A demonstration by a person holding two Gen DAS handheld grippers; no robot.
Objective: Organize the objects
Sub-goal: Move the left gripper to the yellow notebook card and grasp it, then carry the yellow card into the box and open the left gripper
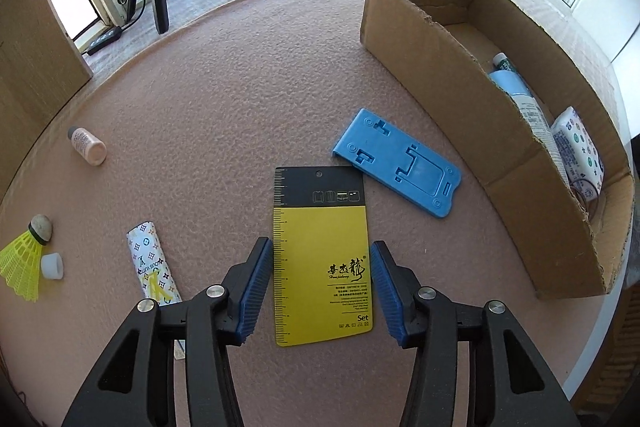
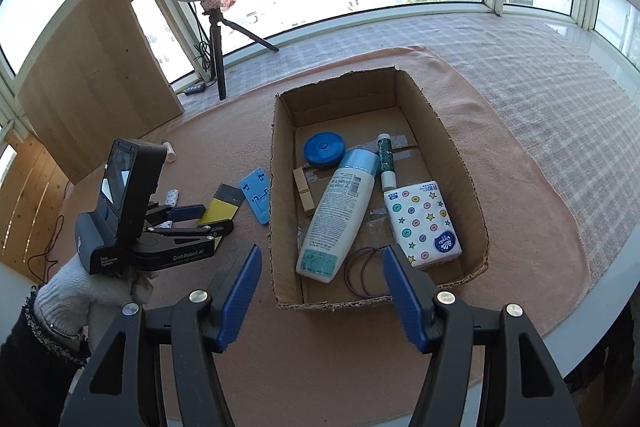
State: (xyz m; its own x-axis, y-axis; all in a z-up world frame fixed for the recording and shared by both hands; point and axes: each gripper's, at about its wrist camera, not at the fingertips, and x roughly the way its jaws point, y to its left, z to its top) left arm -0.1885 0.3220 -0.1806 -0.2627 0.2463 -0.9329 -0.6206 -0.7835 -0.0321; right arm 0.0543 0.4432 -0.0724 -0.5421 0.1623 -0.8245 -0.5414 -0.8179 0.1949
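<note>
Two grippers are over the peach mat [image 1: 224, 75]. The left gripper [image 1: 320, 291] points steeply down at a yellow-and-black card [image 1: 322, 255] lying flat on the mat – a stiff packaging tag with a black top band, a punched hang hole, a ruler scale printed along its left edge, and black calligraphy and small print on the yellow lower part. Its blue ribbed pads [image 1: 256, 287] stand on either side of the card, the left one at the card's edge, the right one a little clear of it; whether they press on it I cannot tell. Just beyond the card's top corner lies a blue plastic phone stand [image 1: 398, 167], folded flat. To the left are a patterned white tube [image 1: 154, 265], a yellow shuttlecock [image 1: 24, 259], a small white cap [image 1: 52, 265] and a little peach bottle [image 1: 88, 146].

The right gripper [image 2: 322, 291] hangs half open and empty above the near end of the cardboard box [image 2: 456, 151] – inside it are a white lotion bottle [image 2: 340, 215], a tissue pack [image 2: 422, 223], a blue round case [image 2: 324, 149], a wooden clothespin [image 2: 303, 191], a slim green-and-white tube [image 2: 387, 161] and thin rubber bands [image 2: 366, 271].
</note>
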